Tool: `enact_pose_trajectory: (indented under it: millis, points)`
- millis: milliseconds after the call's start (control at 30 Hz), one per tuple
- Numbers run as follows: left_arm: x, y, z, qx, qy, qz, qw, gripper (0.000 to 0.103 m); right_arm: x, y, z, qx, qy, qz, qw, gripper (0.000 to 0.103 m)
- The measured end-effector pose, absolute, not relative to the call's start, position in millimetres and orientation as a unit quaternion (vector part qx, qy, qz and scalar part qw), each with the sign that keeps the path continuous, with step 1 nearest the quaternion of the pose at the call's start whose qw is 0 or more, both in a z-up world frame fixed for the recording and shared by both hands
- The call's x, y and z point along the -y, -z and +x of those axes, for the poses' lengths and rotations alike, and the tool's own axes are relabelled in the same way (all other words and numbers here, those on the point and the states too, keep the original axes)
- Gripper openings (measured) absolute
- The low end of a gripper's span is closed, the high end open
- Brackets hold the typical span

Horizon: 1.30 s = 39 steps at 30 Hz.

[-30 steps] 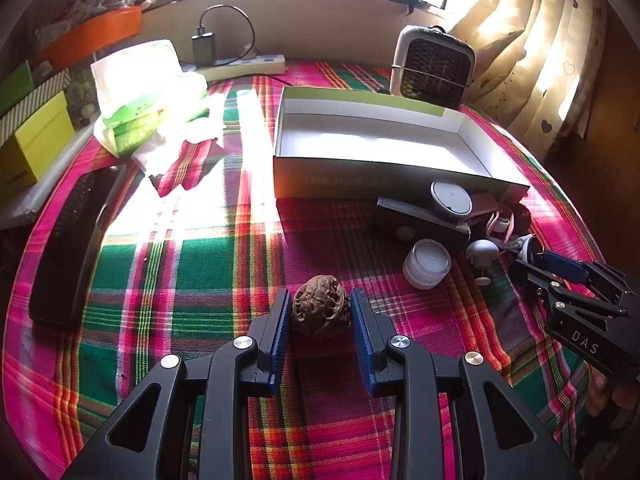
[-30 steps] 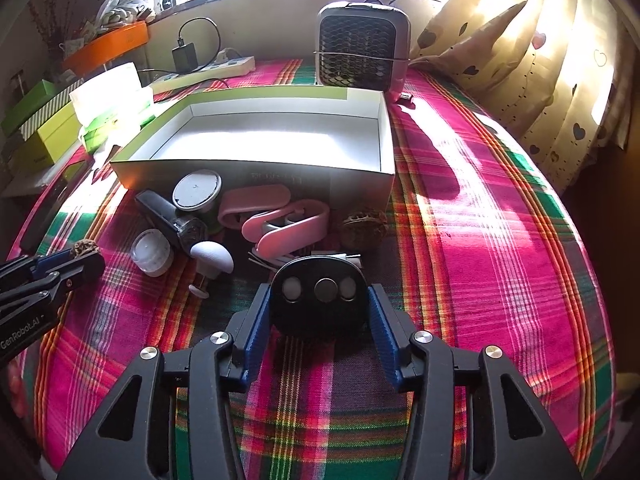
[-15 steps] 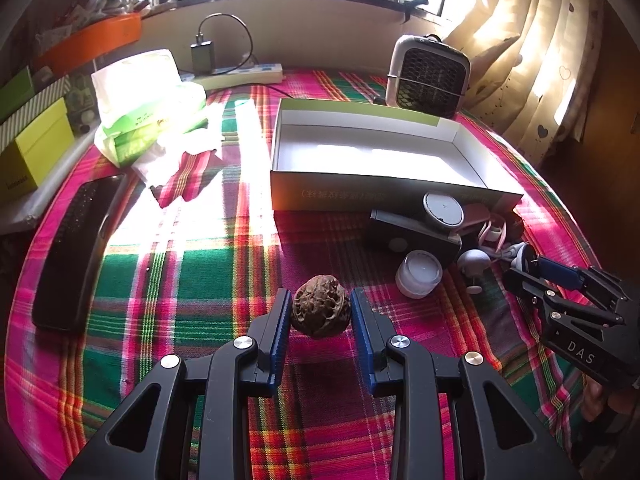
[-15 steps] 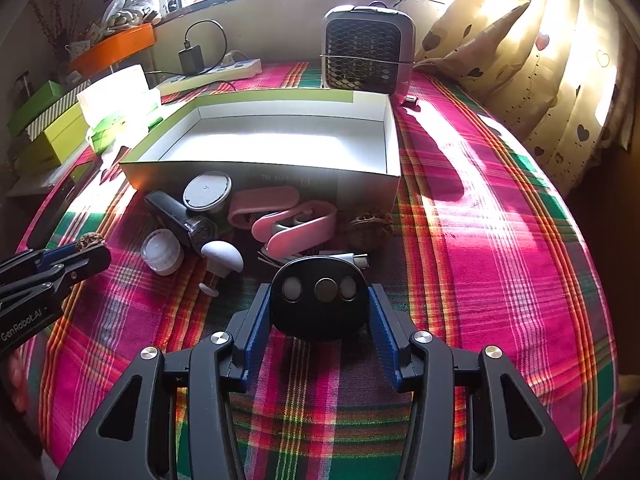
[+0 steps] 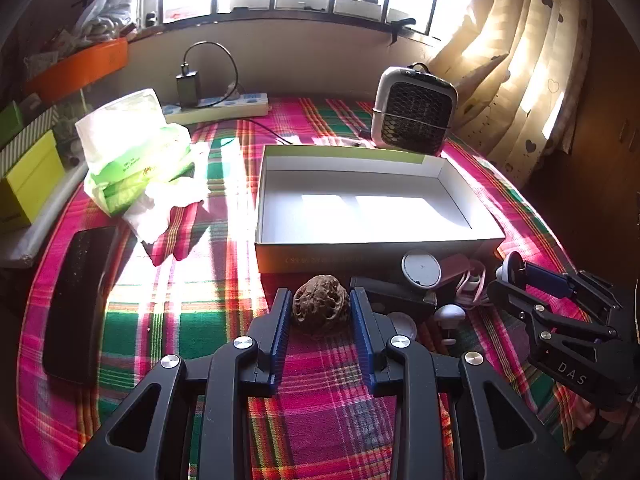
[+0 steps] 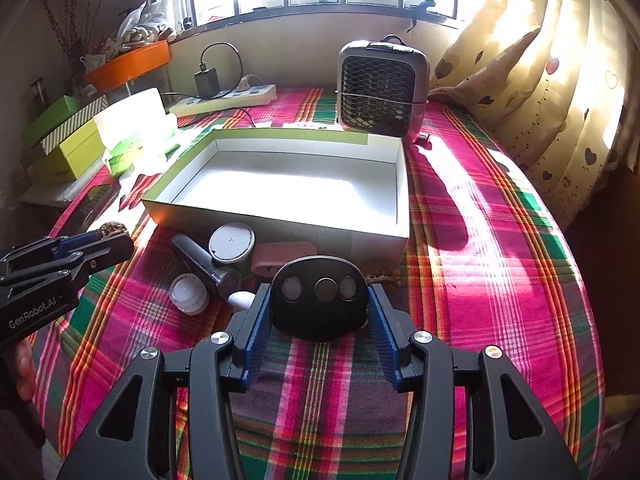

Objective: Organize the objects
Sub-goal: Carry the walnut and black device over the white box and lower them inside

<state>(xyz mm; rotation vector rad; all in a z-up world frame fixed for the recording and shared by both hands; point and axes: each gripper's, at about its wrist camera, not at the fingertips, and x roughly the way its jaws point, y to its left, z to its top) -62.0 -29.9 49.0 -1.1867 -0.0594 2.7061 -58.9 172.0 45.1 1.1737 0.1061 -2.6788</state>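
My left gripper (image 5: 320,308) is shut on a brown wrinkled walnut (image 5: 319,309) and holds it above the plaid cloth, just short of the open white box (image 5: 372,246). My right gripper (image 6: 318,306) is shut on a black oval device with three round buttons (image 6: 319,296), lifted in front of the same box (image 6: 280,234). The left gripper (image 6: 114,240) with the walnut shows at the left edge of the right wrist view. The right gripper (image 5: 516,270) shows at the right of the left wrist view.
Before the box lie a round white disc (image 6: 232,240), a black case (image 6: 200,258), a small white jar (image 6: 188,294), a pink clip (image 6: 280,258) and a white knob (image 5: 450,314). A small heater (image 6: 382,88), power strip (image 5: 216,110), tissue pack (image 5: 136,152) and black keyboard (image 5: 78,300) stand around.
Both grippers have risen with what they hold. The walnut and the black device now sit higher above the cloth and closer to the box's front wall.
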Motion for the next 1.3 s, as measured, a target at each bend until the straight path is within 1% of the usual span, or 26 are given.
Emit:
enact_pose_trajectory:
  millis: [567,833,967,1300]
  points:
    - [27,-50,-135,0.023,-0.904,-0.414,0.104,0.027,-157,-57,-128,-0.034,0.903,0.406,0.136,0.048]
    - [27,-42,-170,0.031,-0.896,-0.429,0.110,0.027,-141,-48,-165,-0.046,0.894,0.423,0.141,0.048]
    - [25,-37,-184,0.015,-0.895,-0.433,0.103,0.027,-135,-44,-182,-0.057,0.890,0.430,0.138,0.048]
    - [23,-26,-211,0.007,-0.888,-0.449,0.098,0.027,-126,-31,-215,-0.067,0.881,0.450,0.132,0.048]
